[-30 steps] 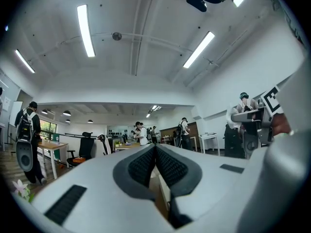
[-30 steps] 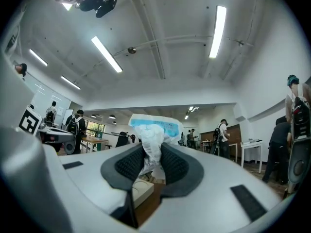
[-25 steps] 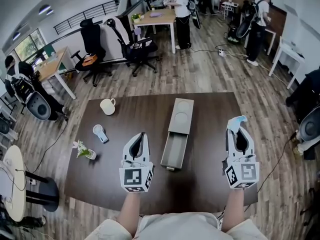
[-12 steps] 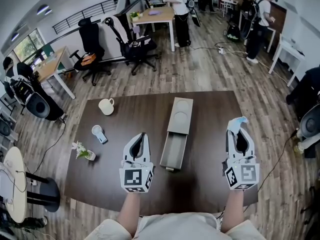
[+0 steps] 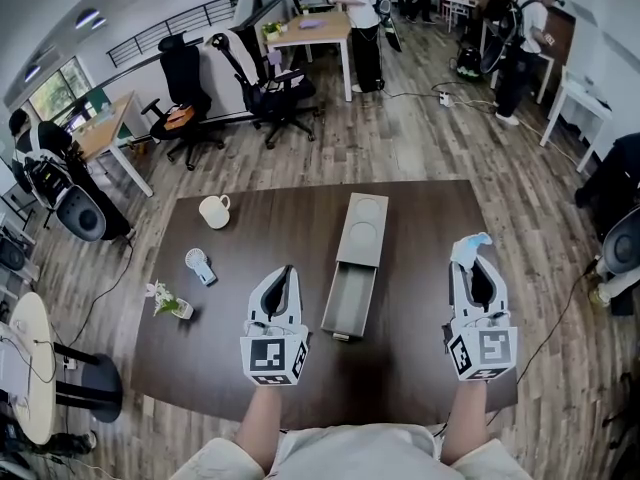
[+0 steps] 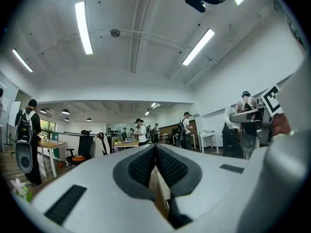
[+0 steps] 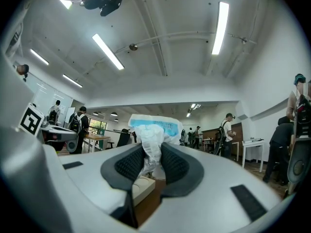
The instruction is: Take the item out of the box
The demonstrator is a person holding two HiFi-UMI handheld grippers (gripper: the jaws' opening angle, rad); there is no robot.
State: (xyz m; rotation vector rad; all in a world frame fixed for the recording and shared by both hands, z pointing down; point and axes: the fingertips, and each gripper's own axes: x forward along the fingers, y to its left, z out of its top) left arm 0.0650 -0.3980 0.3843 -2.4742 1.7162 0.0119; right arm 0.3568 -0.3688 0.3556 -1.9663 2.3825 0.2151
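Observation:
A long grey box point(image 5: 356, 258) lies in the middle of the dark table point(image 5: 420, 348), its inner tray slid out toward me and looking empty. My right gripper point(image 5: 474, 258) hovers to the right of the box, shut on a crumpled white and blue packet point(image 5: 470, 248); in the right gripper view the packet point(image 7: 154, 135) is pinched between the dark pads. My left gripper point(image 5: 283, 276) is held just left of the tray, shut, with nothing between its pads point(image 6: 141, 166).
On the left part of the table stand a cream mug point(image 5: 214, 211), a small white hand fan point(image 5: 199, 265) and a little plant in a glass point(image 5: 168, 302). Office chairs point(image 5: 270, 93), desks and several people stand beyond the table's far edge.

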